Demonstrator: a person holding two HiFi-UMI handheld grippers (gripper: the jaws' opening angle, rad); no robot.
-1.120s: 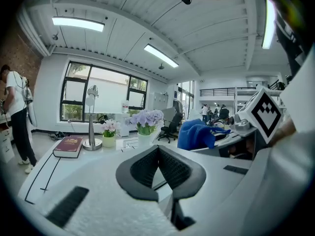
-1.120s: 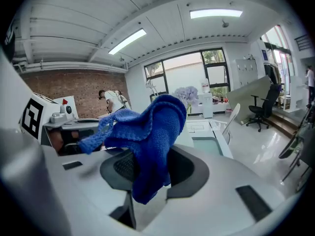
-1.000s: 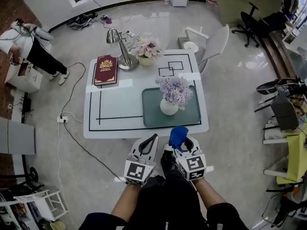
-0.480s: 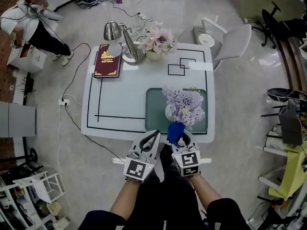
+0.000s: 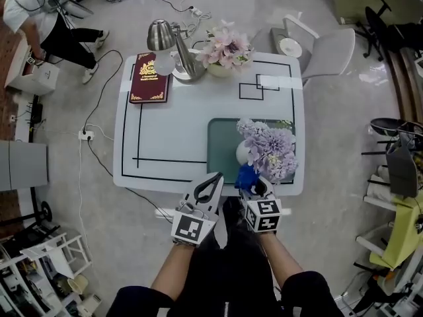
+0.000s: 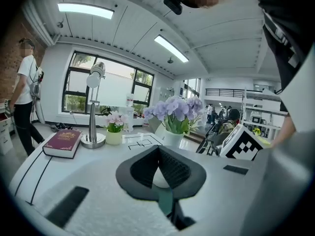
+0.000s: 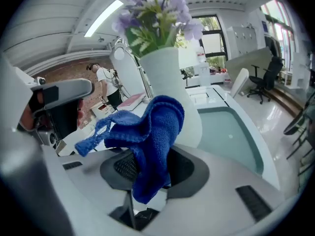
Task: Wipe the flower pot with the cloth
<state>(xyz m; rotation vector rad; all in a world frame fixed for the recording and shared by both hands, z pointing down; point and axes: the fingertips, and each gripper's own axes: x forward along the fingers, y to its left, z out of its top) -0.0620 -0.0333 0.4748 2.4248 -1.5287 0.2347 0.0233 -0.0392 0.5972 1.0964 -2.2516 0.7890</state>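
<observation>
The right claw is clamped on a crumpled blue knitted cloth, close to the white flower pot of lilac blooms standing on a teal mat at the near edge of the white desk. The left claw, beside it, is closed and empty.

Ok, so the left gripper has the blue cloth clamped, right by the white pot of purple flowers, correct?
No, the right gripper has the blue cloth clamped, right by the white pot of purple flowers; the right gripper view shows it. The left gripper is shut on nothing.
</observation>
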